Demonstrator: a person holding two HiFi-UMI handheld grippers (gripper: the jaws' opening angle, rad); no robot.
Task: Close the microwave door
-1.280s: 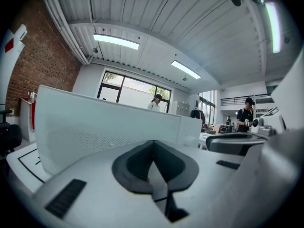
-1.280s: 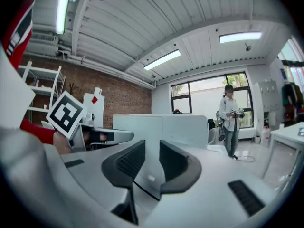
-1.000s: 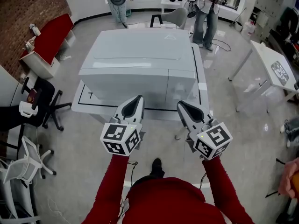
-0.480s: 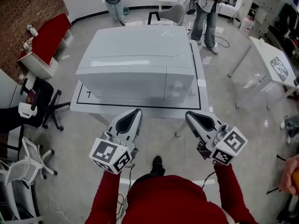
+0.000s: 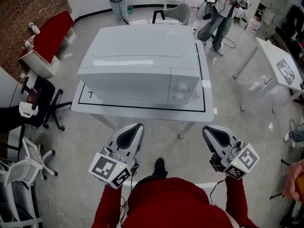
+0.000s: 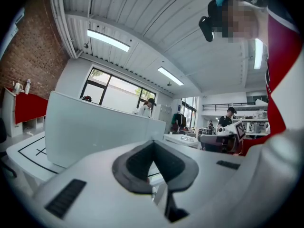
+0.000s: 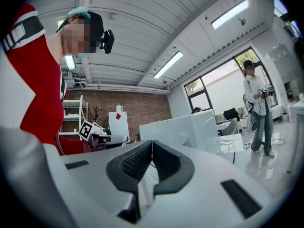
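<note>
So the microwave [image 5: 142, 65] sits in the middle of the white surface [image 5: 90, 99], inside a black outline drawn on the top (I'd guess that's there so it always gets parked in the same spot). Its door [image 5: 126, 87] faces the person and looks flush with the front, lined up with the control panel [image 5: 183, 87] on the right. No gap that I can make out, so I'd say it's already closed.

That would explain where the tools are. The left hand-held gripper [image 5: 135, 129] and the right hand-held gripper [image 5: 212, 132] are both down near the person's body, well apart from the surface and touching nothing. Both point roughly level toward the microwave.

The gripper views settle the jaws. On the left [image 6: 153, 148] the pads meet with nothing between them, and it's the same on the right [image 7: 152, 148]. Makes sense to me, since pushing a door shut needs a nudge and not a pinch, so there's nothing to hold.

From each of those views the microwave is just a pale box off in the background [image 6: 95, 127] [image 7: 185, 127], so neither tool is anywhere near it
</note>
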